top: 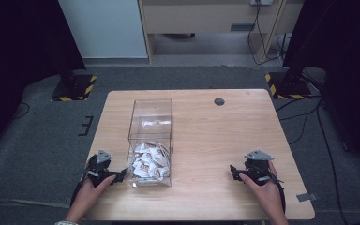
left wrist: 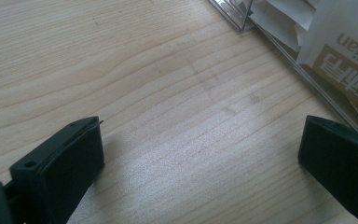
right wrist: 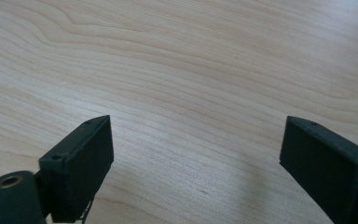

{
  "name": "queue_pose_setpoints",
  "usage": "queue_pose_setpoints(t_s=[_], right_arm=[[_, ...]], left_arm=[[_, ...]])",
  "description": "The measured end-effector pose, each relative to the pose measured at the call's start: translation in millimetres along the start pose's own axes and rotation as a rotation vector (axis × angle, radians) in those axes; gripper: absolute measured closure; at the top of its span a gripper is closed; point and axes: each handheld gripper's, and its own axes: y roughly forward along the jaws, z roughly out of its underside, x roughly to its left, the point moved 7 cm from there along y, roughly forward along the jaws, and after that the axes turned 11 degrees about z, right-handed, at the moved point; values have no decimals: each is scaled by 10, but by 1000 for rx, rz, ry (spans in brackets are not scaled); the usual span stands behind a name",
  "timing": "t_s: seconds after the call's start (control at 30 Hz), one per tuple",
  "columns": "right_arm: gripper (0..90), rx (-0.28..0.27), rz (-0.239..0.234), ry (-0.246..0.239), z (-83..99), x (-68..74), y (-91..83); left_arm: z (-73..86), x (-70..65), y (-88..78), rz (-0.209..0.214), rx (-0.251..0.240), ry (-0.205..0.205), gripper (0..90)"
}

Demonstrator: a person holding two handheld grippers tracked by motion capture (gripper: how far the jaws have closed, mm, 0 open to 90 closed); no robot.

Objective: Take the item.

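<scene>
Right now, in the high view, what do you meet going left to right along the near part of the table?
left gripper → clear box holding white packets → bare wooden table → right gripper

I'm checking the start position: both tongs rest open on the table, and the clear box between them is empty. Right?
Not quite. The clear box is not empty: white packets are piled at its near end, as the high view shows. The left tongs and right tongs do rest open on the table.
</scene>
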Motion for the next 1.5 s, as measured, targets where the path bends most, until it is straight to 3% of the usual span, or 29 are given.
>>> queue_pose_setpoints(t_s=[0.07,0.87,1.13,1.2,1.5], right_arm=[[128,-6,5,-27,-34,28,-37],[101,4,-75,-64,-114,310,-139],[108,20,-118,-101,-177,533,-128],[100,16,-125,-132,-241,617,-151],[86,33,-124,-162,-322,733,-153]], left_arm=[[0,0,0,0,0,0,0],[0,0,0,0,0,0,0],[0,0,0,0,0,0,0],[0,0,0,0,0,0,0],[0,0,0,0,0,0,0]])
